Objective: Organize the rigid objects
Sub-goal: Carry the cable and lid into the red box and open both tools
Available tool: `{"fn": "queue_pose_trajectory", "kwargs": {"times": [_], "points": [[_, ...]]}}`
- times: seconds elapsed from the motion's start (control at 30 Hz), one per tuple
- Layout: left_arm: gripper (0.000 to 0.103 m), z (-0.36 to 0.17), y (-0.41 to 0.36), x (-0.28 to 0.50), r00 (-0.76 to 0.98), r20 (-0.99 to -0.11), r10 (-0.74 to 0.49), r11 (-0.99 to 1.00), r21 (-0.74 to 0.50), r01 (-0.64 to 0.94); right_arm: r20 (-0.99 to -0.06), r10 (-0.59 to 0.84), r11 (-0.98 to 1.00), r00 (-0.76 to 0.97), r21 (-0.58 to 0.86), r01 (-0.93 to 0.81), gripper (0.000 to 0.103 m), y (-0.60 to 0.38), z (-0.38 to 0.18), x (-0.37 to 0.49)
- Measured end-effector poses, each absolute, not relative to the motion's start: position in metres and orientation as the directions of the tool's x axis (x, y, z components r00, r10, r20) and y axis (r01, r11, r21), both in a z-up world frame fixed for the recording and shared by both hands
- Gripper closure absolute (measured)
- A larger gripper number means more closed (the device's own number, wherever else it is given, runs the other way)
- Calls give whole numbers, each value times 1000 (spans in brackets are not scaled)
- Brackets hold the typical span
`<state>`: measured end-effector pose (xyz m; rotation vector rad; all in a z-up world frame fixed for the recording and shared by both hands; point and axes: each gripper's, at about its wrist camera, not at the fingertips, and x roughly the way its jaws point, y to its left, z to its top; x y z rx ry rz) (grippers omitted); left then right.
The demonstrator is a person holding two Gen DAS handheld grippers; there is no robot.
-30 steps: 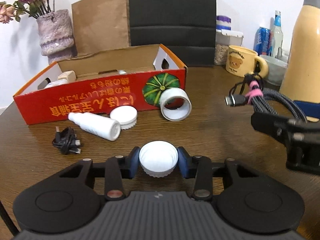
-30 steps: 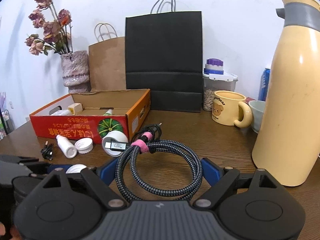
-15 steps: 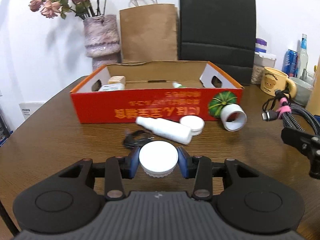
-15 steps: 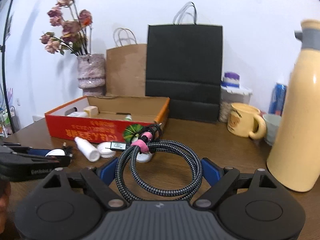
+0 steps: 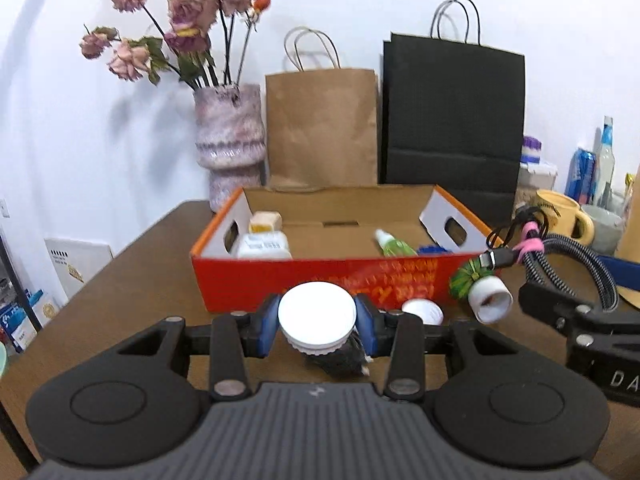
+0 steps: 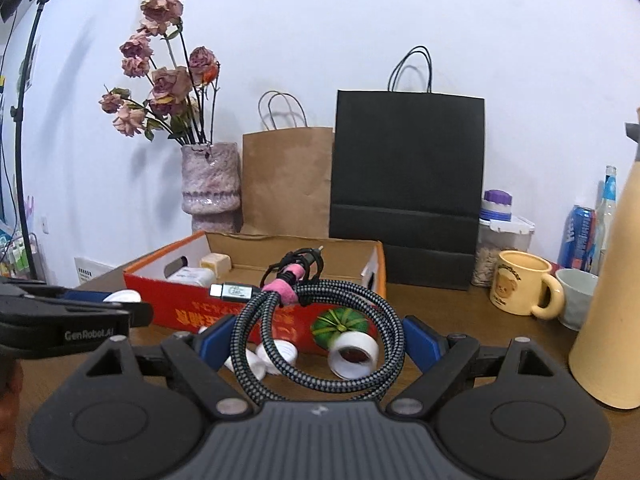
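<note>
Left wrist view: the left hand-held gripper (image 5: 317, 322) was clamped narrowly on a white ribbed cap (image 5: 317, 316), held above the worktop (image 5: 132, 280) before the red cardboard box (image 5: 320, 284). The right hand-held gripper (image 6: 316, 340) gripped, jaws wide, a coiled braided cable (image 6: 320, 320) near the box's front edge.

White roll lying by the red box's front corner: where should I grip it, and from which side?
The white roll lies on its side, open end facing the camera. Come from above and close on its curved outer wall across the width; the red box right behind blocks a rear approach.
</note>
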<state>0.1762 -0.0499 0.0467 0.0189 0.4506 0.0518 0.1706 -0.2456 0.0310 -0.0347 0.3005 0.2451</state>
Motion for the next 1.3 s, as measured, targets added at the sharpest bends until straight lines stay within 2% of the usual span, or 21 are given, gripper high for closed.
{"fn": "queue_pose_trajectory", "kwargs": {"times": [0.37,0.77,1.3], "points": [[62,65,-31,197,915,-400,54,998,3,-57,-274,216,974,937,-7,-227,16,-212,44,190],[62,79,-21,221,925,-370,83,995,-21,-98,-292,186,981,938,2,-194,16,-207,49,221],[62,77,-24,264,918,-378,116,990,-25,-136,-298,181,982,937,9,-187,16,-202,51,262]]}}
